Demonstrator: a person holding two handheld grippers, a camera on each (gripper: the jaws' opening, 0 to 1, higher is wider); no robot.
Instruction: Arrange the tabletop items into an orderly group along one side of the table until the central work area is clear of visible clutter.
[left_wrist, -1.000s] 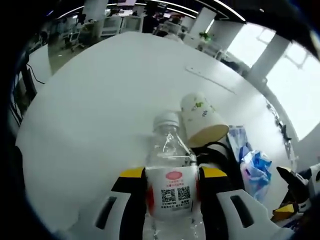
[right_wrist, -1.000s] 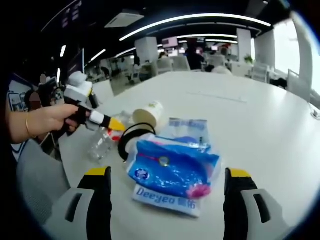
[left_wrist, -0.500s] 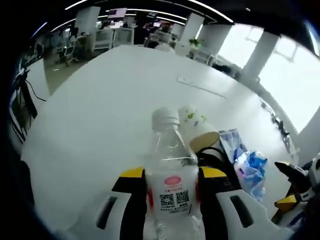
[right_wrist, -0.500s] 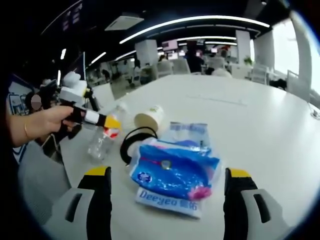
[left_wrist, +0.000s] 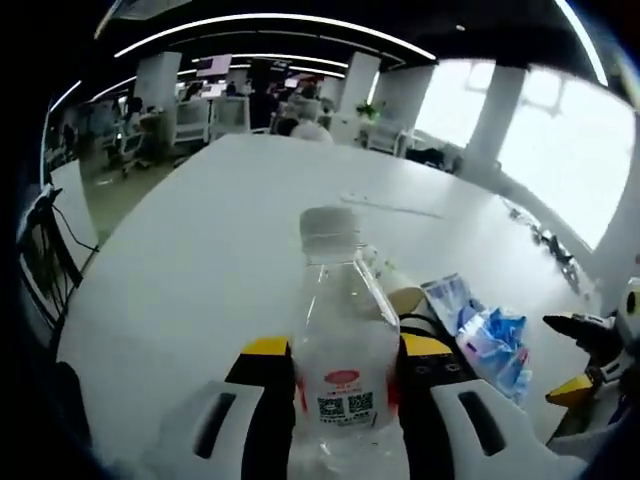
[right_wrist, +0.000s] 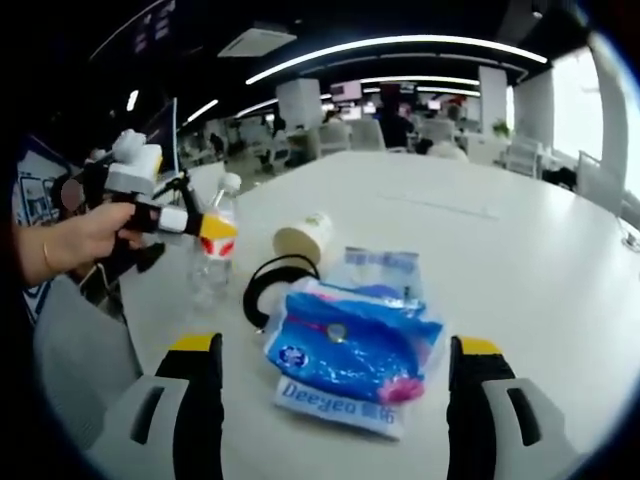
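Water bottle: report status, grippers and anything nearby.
Left gripper shut on water bottle, upright. Right gripper open, blue tissue pack between its jaws. Tipped paper cup and black ring beside the pack.

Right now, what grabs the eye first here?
The clear bottle, held upright between the left gripper jaws at the table edge. Next, the blue wipes pack lying between the open right gripper jaws, with a tipped paper cup and a black ring just behind it.

Bottle (left_wrist: 343, 350) base cut off; label print illegible.
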